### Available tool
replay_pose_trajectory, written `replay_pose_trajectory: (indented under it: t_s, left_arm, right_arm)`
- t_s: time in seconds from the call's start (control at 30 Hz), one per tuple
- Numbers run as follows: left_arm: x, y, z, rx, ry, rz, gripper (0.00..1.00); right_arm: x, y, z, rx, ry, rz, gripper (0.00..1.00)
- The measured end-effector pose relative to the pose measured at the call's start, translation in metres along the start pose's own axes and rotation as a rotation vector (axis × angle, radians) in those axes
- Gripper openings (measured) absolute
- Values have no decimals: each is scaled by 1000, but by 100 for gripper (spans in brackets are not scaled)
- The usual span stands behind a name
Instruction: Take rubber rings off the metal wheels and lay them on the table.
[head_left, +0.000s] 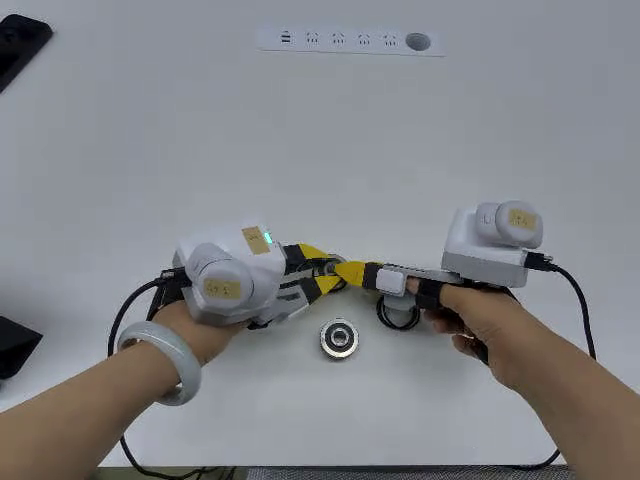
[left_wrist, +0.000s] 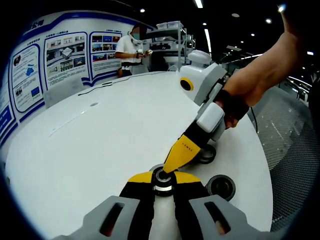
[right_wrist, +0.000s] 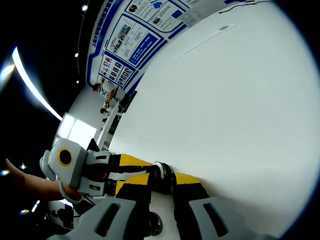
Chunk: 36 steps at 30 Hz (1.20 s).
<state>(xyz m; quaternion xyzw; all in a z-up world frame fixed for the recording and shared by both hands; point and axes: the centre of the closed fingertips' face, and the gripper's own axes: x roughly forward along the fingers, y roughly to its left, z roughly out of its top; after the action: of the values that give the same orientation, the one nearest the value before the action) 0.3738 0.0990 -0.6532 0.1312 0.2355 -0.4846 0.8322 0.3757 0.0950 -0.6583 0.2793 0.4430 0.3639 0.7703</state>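
Observation:
Just above the white table (head_left: 330, 150), my left gripper (head_left: 328, 270) is shut on a small metal wheel (head_left: 331, 266) with a black rubber ring. In the left gripper view the wheel (left_wrist: 162, 179) sits between the yellow jaw tips. My right gripper (head_left: 352, 272) comes in from the right, and its yellow tips are closed on the same wheel's rim (right_wrist: 162, 174). A second wheel (head_left: 340, 338) lies flat on the table in front of both grippers. A third one (head_left: 398, 315) lies under the right gripper, partly hidden by a hand.
A white power strip (head_left: 350, 40) lies at the far edge of the table. A black object (head_left: 20, 40) sits at the far left corner, another (head_left: 15, 345) at the left edge. Cables trail from both grippers. A person (left_wrist: 131, 47) stands in the background.

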Motion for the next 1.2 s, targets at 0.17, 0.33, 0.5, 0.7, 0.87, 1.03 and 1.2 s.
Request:
replay_pose_trajectory:
  t_s: [0.17, 0.33, 0.5, 0.7, 0.87, 1.03, 1.2]
  left_arm:
    - [0, -1, 1, 1, -1, 0, 14]
    - [0, -1, 1, 0, -1, 0, 14]
    - [0, -1, 1, 3, -1, -1, 14]
    - [0, -1, 1, 1, -2, 0, 14]
    - [0, -1, 1, -1, -3, 0, 14]
    - [0, -1, 1, -2, -3, 1, 14]
    - [0, -1, 1, -5, -4, 2, 14]
  right_arm:
    - [-3, 1, -3, 19, 8, 9, 19]
    - [-7, 6, -4, 42, 6, 30, 16]
    - [-8, 5, -3, 38, 5, 26, 16]
    - [-10, 2, -2, 26, 2, 14, 9]
    - [-10, -1, -3, 13, 5, 3, 5]
    - [-10, -1, -2, 10, 2, 4, 4]
    - [-11, -3, 0, -3, 2, 5, 2]
